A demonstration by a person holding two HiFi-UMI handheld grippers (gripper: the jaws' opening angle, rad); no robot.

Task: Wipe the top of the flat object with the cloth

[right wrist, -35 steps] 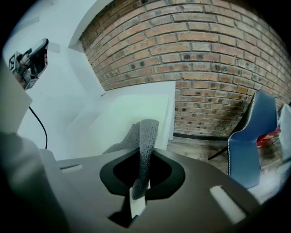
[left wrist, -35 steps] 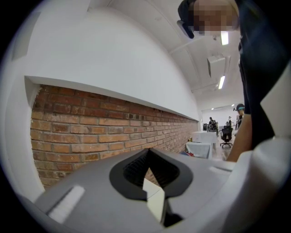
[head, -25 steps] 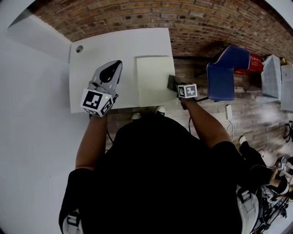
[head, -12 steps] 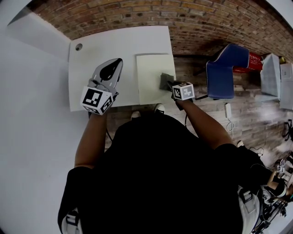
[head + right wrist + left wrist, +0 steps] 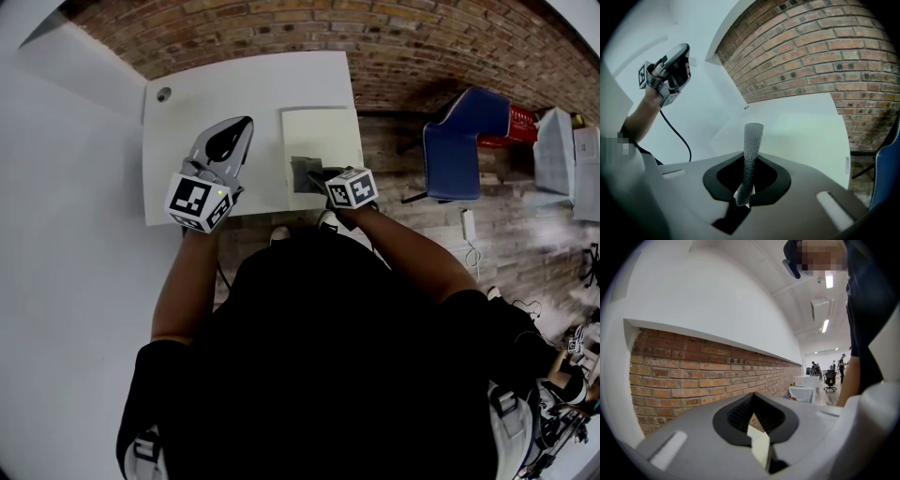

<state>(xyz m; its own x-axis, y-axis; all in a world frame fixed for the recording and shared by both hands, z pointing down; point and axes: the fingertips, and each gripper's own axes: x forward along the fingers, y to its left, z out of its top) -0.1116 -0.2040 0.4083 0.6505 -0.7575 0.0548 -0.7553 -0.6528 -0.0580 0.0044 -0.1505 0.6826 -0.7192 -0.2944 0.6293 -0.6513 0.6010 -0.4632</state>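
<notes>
Two-fingered right gripper [image 5: 319,176], angled leftward, holds cloth [image 5: 304,173] on sheet [image 5: 323,131].

cloth [image 5: 751,150]: dark grey, fine knitted weave | flat object [image 5: 325,139]: plain pale yellow-green | table [image 5: 216,94]: white | left gripper [image 5: 237,129]: light grey shell, black inset | right gripper [image 5: 319,176]: dark | both gripper cubes: black squares on white | chair [image 5: 459,155]: blue | brick wall [image 5: 422,47]: red-brown, pale mortar lines | person's shirt [image 5: 328,375]: black
</notes>
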